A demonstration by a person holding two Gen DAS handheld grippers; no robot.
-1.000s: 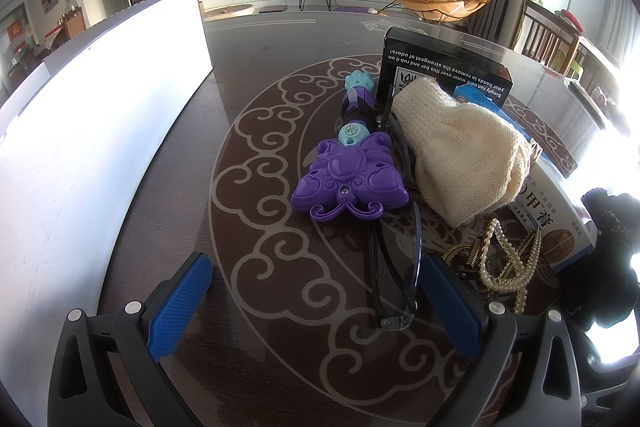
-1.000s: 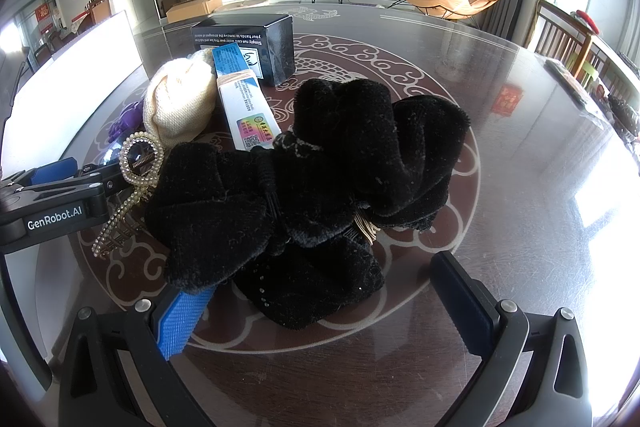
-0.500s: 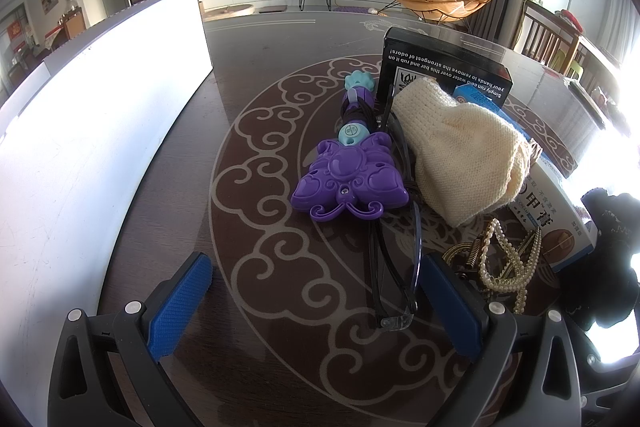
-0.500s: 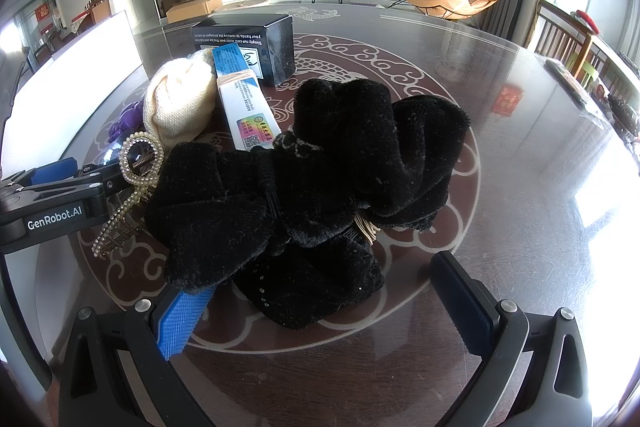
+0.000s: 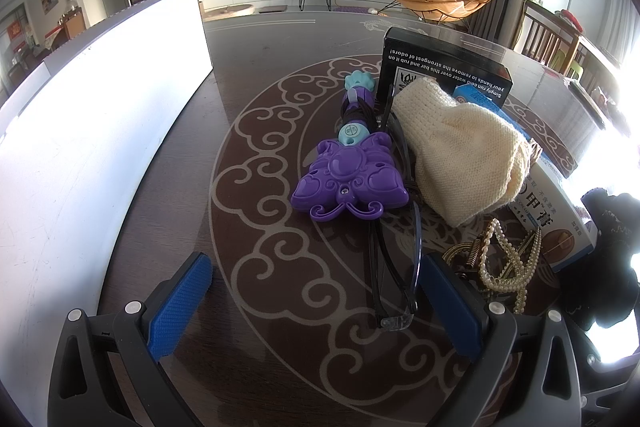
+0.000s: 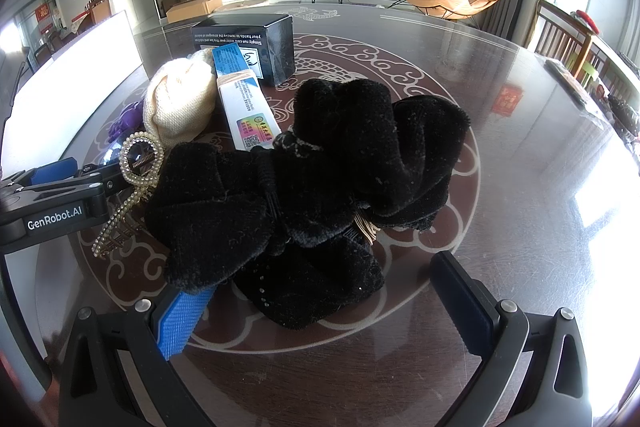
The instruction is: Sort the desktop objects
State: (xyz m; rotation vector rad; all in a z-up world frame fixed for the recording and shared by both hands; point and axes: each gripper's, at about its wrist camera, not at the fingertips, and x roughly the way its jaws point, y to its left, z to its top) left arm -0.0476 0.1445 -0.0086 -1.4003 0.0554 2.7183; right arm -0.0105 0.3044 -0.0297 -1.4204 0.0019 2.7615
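A pile lies mid-table. In the left wrist view a purple butterfly toy wand rests beside a cream knit pouch, dark glasses, a pearl hair clip, a black box and a blue-white carton. My left gripper stands open just short of the glasses. In the right wrist view a big black velvet bow fills the centre. My right gripper is open around its near edge, the bow's cloth draped over the left finger. The left gripper shows at the left edge.
A tall white panel runs along the table's left side. The glossy brown table with a swirl pattern stretches bare to the right. Wooden chairs stand past the right edge; a living room lies behind.
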